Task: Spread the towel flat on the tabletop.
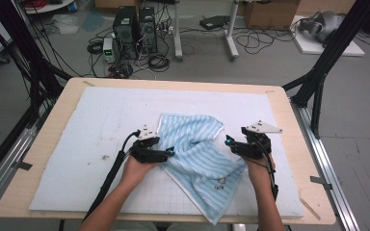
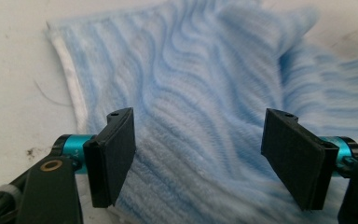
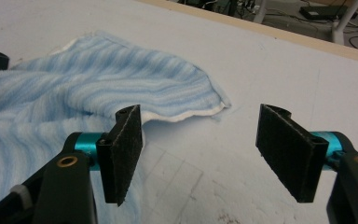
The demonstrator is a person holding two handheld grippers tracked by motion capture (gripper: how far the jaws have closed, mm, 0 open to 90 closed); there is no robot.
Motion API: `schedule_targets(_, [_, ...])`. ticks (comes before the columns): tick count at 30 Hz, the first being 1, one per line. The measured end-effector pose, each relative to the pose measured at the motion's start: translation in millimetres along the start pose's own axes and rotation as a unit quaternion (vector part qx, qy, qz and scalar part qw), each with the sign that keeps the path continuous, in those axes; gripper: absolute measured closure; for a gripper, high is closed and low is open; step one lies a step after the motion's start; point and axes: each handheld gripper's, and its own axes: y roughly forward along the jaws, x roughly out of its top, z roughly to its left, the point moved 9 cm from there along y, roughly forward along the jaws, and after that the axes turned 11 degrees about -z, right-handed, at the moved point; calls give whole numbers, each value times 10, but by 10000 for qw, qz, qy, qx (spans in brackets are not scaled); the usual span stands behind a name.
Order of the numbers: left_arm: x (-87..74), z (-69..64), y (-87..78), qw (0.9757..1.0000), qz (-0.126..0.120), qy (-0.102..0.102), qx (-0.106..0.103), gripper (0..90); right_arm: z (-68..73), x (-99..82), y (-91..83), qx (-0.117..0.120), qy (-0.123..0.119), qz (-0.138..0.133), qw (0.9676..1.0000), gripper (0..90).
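High view. Blue-and-white striped towel [image 1: 200,154], rumpled, lying on the pale blue mat [image 1: 77,144] that covers the wooden worktop [image 1: 24,187]; spread from the middle of the mat toward the near edge, one corner pointing at the person. Left tongs [image 1: 171,152] at the towel's left edge, held in the left hand [image 1: 136,169]. Right tongs [image 1: 230,143] at the towel's right edge, held in the right hand [image 1: 260,173]. Grey three-cornered plate atop each. Beyond the worktop: computer towers [image 1: 135,29], cables, cardboard boxes on the floor.

Left gripper view. Left tongs [image 2: 198,156] released, pads wide apart, nothing pinched. Towel [image 2: 191,88] just beyond and beneath the gap, wavy stripes, white hem along its left side. Bare mat [image 2: 14,79] to the left.

Right gripper view. Right tongs [image 3: 200,154] released, pads wide apart, nothing gripped. Bare mat [image 3: 279,65] showing through the gap. Towel [image 3: 93,88] off to the left, folded edge with white hem raised slightly off the mat, cloth passing behind the left-hand pad. Worktop rim [image 3: 279,35] along the far side.
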Motion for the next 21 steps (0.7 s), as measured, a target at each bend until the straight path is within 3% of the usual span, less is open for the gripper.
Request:
schedule_targets(2, [-49, -4, 60, 9992, 215, 285, 197, 297, -3, -17, -34, 8, -4, -36, 10000, 314])
schedule_targets(4, [-32, -37, 75, 9986, 201, 463, 171, 361, -9, -50, -57, 1, 17, -27, 10000, 314])
schedule_targets(6, [-11, -40, 73, 9984, 164, 527, 142, 563, -20, -98, -59, -16, 57, 1, 10000, 315])
schedule_targets(7, [-7, -19, 74, 9978, 143, 635, 147, 732, -22, -127, -51, -13, 79, 37, 10000, 316])
schedule_targets(8, [1, 12, 84, 9979, 98, 619, 130, 820, -23, -154, -41, -14, 84, 70, 9999, 315])
schedule_targets(10, [31, 122, 97, 9993, 13, 339, 184, 841, -15, -193, -23, 0, 98, 105, 9999, 315])
schedule_targets(15, [139, 482, 86, 9983, -87, 134, 553, 844, -1, -214, 23, -23, 100, 138, 9999, 317])
schedule_targets(18, [207, 654, 14, 9966, -216, 278, 745, 845, -4, -211, 28, -32, 127, 161, 9998, 318])
schedule_targets(21, [194, 828, -20, 9952, -183, 308, 914, 845, -9, -188, 29, -22, 132, 100, 9999, 320])
